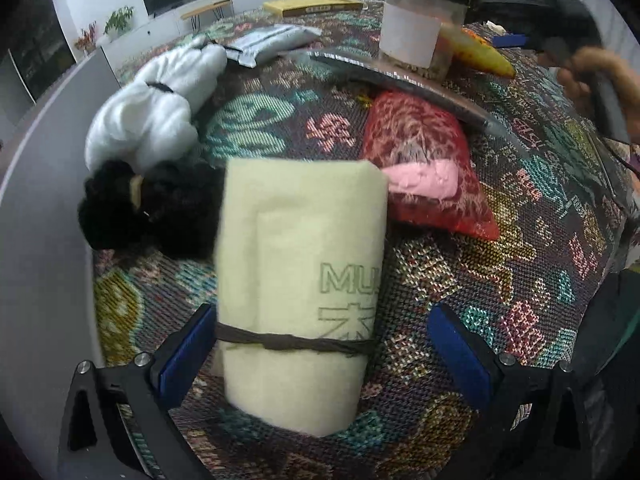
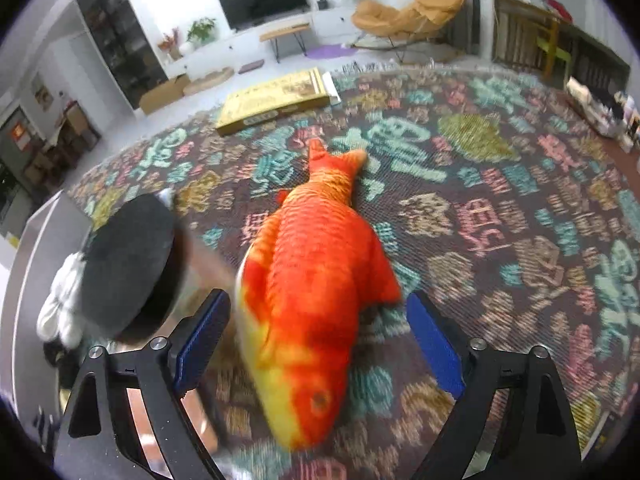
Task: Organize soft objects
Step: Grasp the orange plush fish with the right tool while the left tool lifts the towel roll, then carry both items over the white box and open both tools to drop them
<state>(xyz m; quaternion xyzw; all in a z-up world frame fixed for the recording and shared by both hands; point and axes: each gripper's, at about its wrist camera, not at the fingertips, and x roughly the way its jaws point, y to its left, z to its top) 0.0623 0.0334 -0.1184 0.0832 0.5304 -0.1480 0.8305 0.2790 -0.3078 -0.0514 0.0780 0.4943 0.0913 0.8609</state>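
Towel [image 1: 298, 280], rolled and tied with string, is lying on the patterned cloth [image 1: 500, 288] between the spread fingers of the left gripper [image 1: 324, 356], while the right gripper [image 2: 320, 340], equally wide apart, is straddling the plush fish [image 2: 312, 280], apparently for lifting.

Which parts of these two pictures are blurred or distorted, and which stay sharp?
Left wrist view: the rolled cream towel and the left gripper look fairly sharp; the fisheye bends the patterned cloth into a dome, and the jar is soft. Right wrist view: motion blur smears the orange fish toy and the dark round lid; the right gripper stays crisp.
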